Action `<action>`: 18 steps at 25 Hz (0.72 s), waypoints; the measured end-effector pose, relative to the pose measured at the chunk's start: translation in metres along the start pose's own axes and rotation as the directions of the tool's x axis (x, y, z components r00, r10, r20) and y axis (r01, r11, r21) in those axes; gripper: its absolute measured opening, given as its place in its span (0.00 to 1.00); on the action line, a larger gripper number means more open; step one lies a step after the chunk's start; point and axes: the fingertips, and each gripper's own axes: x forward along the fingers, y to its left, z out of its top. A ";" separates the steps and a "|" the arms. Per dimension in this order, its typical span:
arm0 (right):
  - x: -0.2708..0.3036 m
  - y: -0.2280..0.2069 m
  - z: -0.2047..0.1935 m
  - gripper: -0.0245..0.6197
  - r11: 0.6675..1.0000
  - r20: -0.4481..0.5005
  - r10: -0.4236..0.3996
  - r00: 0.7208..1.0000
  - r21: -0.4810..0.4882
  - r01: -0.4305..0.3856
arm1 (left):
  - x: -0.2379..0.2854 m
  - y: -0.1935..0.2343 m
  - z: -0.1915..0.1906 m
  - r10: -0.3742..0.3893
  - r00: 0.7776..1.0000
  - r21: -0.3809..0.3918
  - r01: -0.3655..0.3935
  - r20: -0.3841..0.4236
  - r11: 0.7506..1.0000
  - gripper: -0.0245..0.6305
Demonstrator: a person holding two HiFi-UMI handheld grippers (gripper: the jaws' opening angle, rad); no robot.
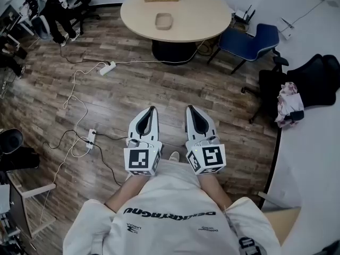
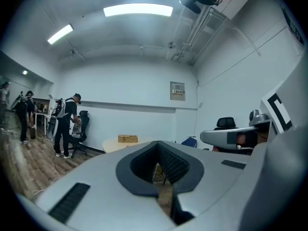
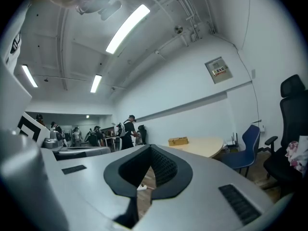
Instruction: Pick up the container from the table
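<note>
open office room with a wood-plank floor and plain white walls.
a pale round table stands at the far side with a blue chair just beside it. a black office chair sits by a white desk on the right. a white power strip lies on the floor. long strip lights glow on the ceiling.

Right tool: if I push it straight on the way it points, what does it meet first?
The right tool meets nothing close: only air above the floor, then probably the round table; depth is unclear.
</note>
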 end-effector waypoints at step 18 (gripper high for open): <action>0.093 -0.050 -0.032 0.09 1.000 -0.080 -0.007 0.997 0.003 0.007 | 0.090 0.040 -0.040 0.015 0.998 -0.028 -0.016 -0.057 0.999 0.06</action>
